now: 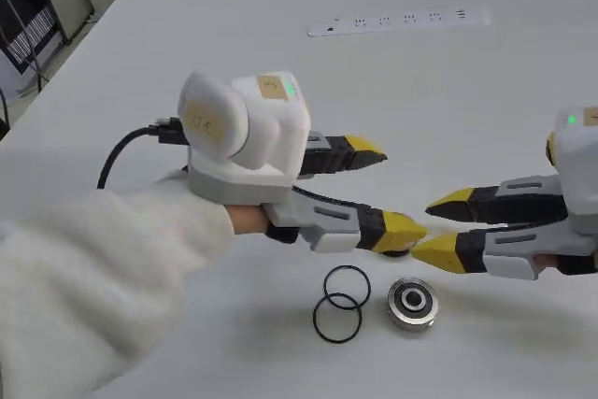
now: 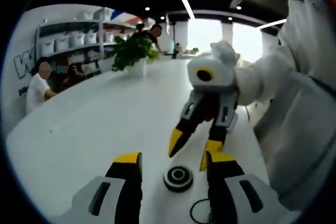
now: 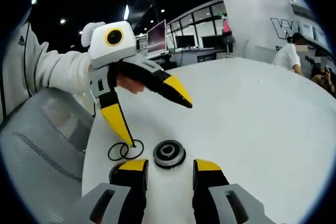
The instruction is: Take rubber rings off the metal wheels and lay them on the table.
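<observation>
A metal wheel [image 1: 412,303] with a dark hub lies flat on the white table [image 1: 234,53]. Just left of it two black rubber rings [image 1: 325,285] [image 1: 314,320] lie overlapping. My left gripper [image 1: 397,192] hovers above them, open wide and holding nothing. Facing it from the right, my right gripper [image 1: 428,228] is open too, tips almost meeting the left's lower jaw. In the left gripper view the wheel [image 2: 178,178] sits between my own jaws [image 2: 173,158], with a ring [image 2: 191,209] beside it. The right gripper view has the wheel [image 3: 169,153] and rings [image 3: 126,150] ahead of its jaws [image 3: 170,165].
A white power strip [image 1: 402,21] lies at the table's far side. A black cable [image 1: 121,151] trails from the left gripper. A grey mesh chair [image 3: 42,145] stands by the table edge. Further off are a potted plant [image 2: 131,51] and people near shelves.
</observation>
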Available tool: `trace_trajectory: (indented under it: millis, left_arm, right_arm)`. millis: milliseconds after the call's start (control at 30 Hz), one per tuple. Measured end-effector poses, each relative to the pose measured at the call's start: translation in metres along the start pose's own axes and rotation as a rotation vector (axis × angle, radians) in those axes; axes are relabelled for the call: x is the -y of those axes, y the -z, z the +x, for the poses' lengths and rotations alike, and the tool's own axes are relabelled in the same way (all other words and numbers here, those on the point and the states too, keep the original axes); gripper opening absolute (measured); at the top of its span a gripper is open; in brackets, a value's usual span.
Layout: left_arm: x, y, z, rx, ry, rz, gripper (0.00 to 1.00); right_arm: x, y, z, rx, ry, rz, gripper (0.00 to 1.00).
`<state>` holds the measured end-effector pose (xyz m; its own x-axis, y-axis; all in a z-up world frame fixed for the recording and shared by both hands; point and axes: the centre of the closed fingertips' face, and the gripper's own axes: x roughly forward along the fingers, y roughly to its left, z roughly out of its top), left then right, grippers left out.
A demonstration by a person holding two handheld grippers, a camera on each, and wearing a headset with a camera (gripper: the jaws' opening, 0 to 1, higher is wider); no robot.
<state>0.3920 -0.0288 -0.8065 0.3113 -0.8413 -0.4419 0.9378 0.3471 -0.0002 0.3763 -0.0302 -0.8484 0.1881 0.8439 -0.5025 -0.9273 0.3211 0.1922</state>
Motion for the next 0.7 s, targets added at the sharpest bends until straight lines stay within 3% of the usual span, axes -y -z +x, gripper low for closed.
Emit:
trace_trajectory:
  millis: [233, 333, 533, 700]
  left_arm:
    - [-0.002, 0.012, 0.006, -0.023, -0.003, -0.022, 0.34]
    - [-0.007, 0.026, 0.008, -0.084, -0.026, -0.011, 0.27]
    - [0.001, 0.03, 0.011, -0.083, 0.008, -0.021, 0.24]
    - [0.004, 0.04, 0.014, -0.121, 0.014, -0.01, 0.19]
  right_arm:
    - [0.001, 0.002, 0.002, -0.003, -0.001, 0.006, 0.31]
    - [0.0, 0.003, 0.003, -0.006, -0.003, 0.005, 0.31]
    - [0.0, 0.002, 0.005, -0.006, -0.003, 0.002, 0.3]
    - [-0.001, 0.003, 0.007, -0.012, -0.005, -0.009, 0.28]
